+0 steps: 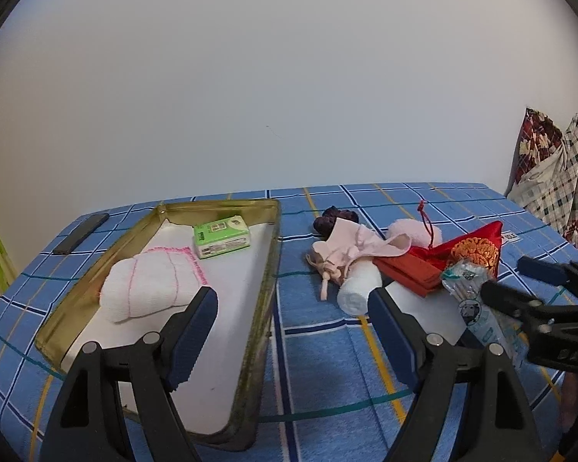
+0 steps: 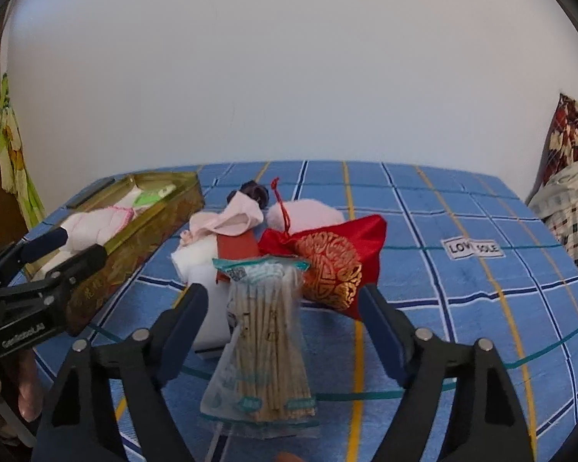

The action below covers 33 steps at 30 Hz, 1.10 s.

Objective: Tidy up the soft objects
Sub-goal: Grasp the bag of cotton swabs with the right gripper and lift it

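A gold tin tray (image 1: pixel 267 296) (image 2: pixel 135 246) lies on the left of the blue checked cloth. It holds a rolled white towel (image 1: pixel 146 288) with pink stitching and a green tissue pack (image 1: pixel 221 236). A pile lies to its right: a pink cloth (image 1: pixel 350 246) (image 2: pixel 231 215), a white roll (image 1: pixel 356 288), a red embroidered pouch (image 1: pixel 470 248) (image 2: pixel 331 261), a pink fluffy item (image 2: pixel 308 211) and a clear bag of cotton swabs (image 2: pixel 264 338) (image 1: pixel 470 300). My left gripper (image 1: pixel 293 304) is open above the tray's right edge. My right gripper (image 2: pixel 281 304) (image 1: pixel 520 281) is open with the swab bag between its fingers.
A black phone (image 1: pixel 81 233) lies at the table's far left corner. A dark purple item (image 1: pixel 329 217) lies behind the pile. A white label (image 2: pixel 474 248) is sewn on the cloth at right. Patterned bedding (image 1: pixel 558 177) stands beyond the right edge. A white wall is behind.
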Each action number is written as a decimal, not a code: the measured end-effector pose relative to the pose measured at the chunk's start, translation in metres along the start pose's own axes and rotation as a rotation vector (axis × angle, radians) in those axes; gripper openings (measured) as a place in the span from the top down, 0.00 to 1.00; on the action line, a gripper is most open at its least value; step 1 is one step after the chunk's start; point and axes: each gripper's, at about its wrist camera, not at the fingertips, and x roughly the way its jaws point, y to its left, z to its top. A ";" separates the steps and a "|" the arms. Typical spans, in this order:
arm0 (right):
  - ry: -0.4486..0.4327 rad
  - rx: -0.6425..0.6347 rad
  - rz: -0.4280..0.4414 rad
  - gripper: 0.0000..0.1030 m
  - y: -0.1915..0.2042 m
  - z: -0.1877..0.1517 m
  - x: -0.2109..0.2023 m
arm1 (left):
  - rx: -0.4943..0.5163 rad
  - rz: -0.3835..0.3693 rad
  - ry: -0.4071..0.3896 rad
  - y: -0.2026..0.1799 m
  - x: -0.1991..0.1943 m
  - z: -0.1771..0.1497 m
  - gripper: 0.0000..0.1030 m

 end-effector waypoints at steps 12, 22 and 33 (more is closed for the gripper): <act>0.174 -0.008 0.086 0.60 0.001 -0.004 0.033 | 0.004 -0.015 0.021 -0.002 0.005 0.000 0.20; 0.025 -0.019 0.094 0.70 0.003 -0.008 0.003 | 0.019 -0.014 0.023 -0.007 0.008 0.000 0.20; -0.131 -0.015 -0.118 0.70 -0.015 0.018 -0.015 | 0.033 -0.076 0.069 -0.043 0.030 0.016 0.20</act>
